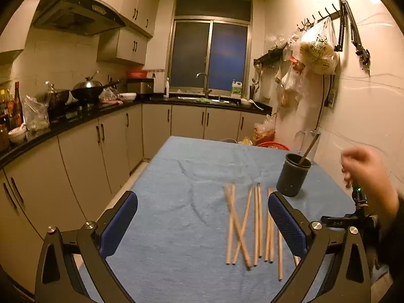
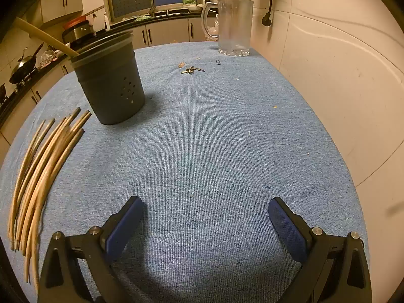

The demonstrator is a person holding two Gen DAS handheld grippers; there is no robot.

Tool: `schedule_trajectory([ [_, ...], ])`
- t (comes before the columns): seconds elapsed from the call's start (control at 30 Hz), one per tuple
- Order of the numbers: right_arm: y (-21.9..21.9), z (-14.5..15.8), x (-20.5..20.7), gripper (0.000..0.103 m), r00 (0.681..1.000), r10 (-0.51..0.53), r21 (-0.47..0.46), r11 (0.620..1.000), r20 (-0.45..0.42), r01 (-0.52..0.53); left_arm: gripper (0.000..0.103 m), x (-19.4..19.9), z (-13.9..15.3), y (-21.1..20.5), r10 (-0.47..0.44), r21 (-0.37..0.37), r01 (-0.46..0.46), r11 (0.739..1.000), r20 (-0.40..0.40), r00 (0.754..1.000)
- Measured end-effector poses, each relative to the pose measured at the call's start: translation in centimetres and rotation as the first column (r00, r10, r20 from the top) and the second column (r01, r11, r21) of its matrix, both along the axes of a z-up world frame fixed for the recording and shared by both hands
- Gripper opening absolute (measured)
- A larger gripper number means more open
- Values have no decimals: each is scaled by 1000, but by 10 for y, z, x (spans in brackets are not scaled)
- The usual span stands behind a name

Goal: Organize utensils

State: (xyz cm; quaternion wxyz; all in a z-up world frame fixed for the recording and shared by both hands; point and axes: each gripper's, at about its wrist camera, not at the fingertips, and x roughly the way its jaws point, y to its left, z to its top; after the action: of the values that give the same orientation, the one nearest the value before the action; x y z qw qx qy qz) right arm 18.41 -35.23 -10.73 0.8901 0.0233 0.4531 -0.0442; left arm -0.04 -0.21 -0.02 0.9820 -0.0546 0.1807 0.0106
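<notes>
Several wooden chopsticks lie loose on the blue tablecloth, some crossed. They also show at the left edge of the right wrist view. A dark perforated utensil holder stands just beyond them with one chopstick leaning inside; it also shows in the right wrist view. My left gripper is open and empty, above the table, with the chopsticks between its fingers and toward the right one. My right gripper is open and empty over bare cloth, right of the chopsticks.
A clear glass mug stands at the table's far right by the tiled wall. Small metal bits lie on the cloth near it. A hand is at the right. Kitchen counters run along the left.
</notes>
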Motion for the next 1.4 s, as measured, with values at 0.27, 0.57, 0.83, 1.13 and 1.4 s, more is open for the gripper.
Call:
schedule_trajectory([
  [0.27,0,0,0,101,1000,0,4,1000,-4,0,103,-11,17,-23,-39,21,40,999,-39,998],
  [0.57,0,0,0,101,1000,0,4,1000,-5,0,103,15,9,-38,-87,-44,83,996,-108,990],
  [0.83,-1,-1,-1,102,1000,3,4,1000,-5,-3,103,14,-10,-67,-106,-13,105,994,-166,980],
  [1.13,1,1,0,102,1000,9,2,1000,-15,-9,103,-3,-4,-68,-73,17,77,997,-145,987],
  [1.4,10,83,-132,102,912,-67,-9,997,406,78,103,-17,2,-62,-72,15,74,997,-113,991],
])
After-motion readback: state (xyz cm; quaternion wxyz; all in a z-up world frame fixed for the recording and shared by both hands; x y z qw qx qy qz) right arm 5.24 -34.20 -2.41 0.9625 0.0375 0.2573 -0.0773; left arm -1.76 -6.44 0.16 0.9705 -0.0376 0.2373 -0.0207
